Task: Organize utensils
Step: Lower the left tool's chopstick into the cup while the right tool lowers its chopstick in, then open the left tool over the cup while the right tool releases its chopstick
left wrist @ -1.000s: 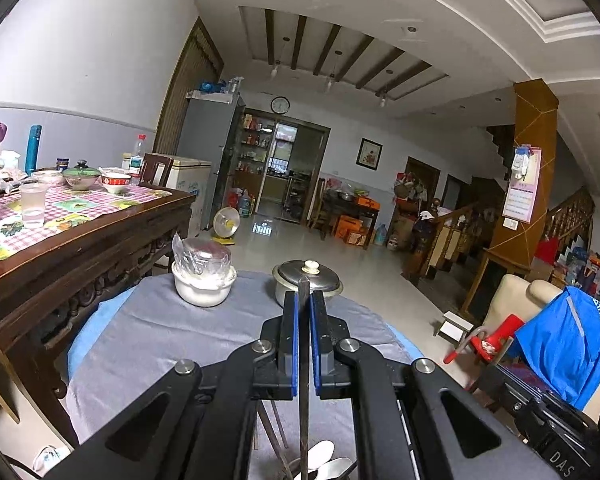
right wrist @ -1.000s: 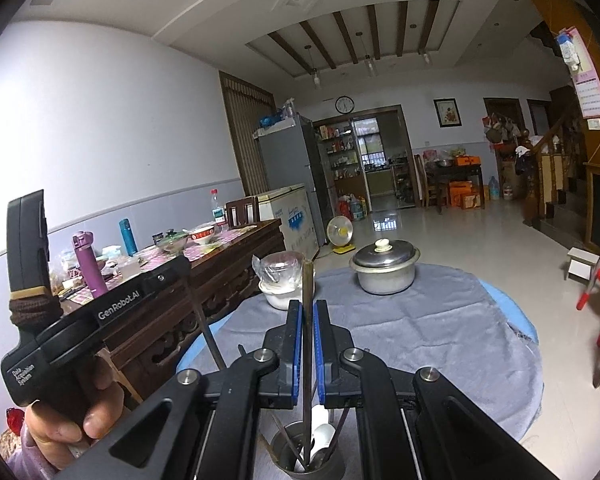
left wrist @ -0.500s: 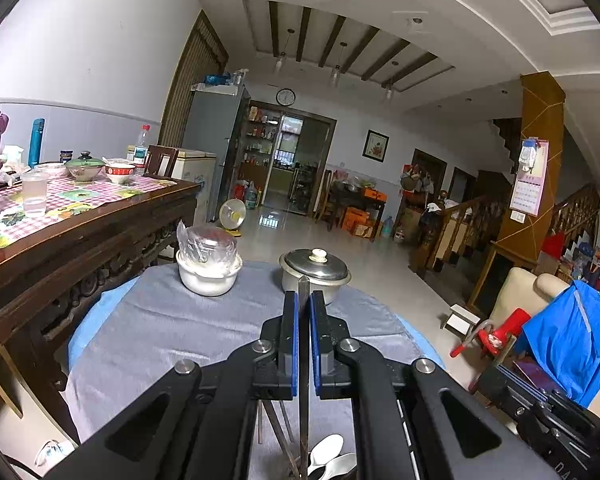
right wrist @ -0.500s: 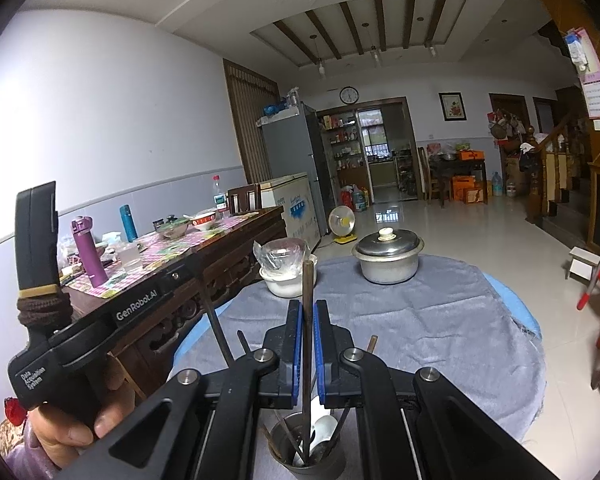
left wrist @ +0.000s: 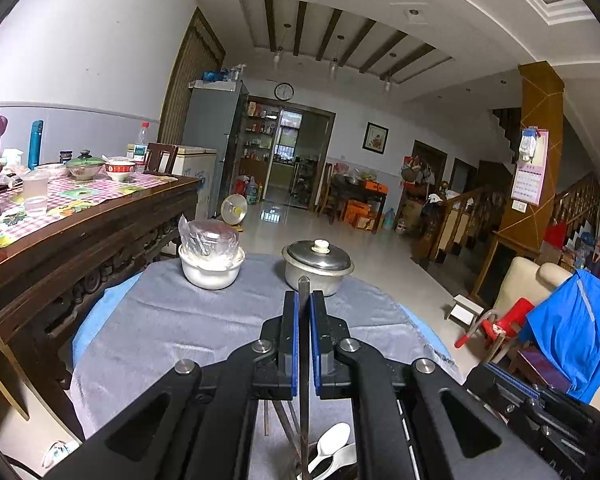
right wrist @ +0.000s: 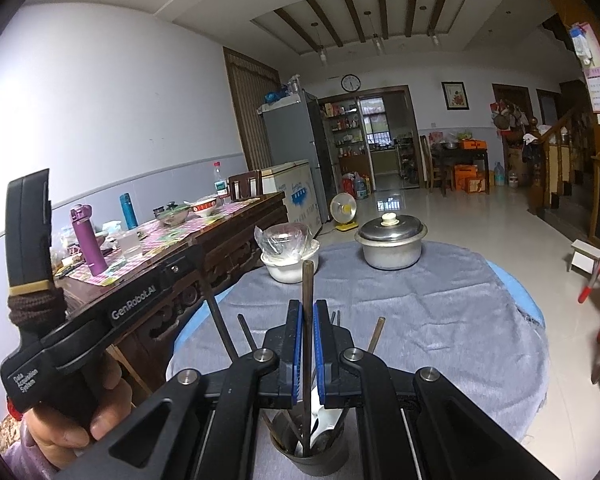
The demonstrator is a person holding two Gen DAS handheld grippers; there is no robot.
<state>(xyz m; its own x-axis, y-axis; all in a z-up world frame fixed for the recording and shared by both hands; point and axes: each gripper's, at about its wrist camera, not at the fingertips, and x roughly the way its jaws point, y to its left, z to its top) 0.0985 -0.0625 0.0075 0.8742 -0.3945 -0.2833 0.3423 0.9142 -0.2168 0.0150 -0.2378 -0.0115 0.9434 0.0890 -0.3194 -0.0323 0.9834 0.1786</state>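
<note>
With each claw clenched on one upright chopstick, left claw (left wrist: 304,312) and right claw (right wrist: 308,320), directly above the utensil cup (right wrist: 314,450) on the worktop (right wrist: 420,312), I judge lowering and release come next.

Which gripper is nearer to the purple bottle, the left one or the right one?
Left. The left gripper is on the side of the purple bottle and the wooden table. The right gripper is farther out, above the utensil cup.
</note>
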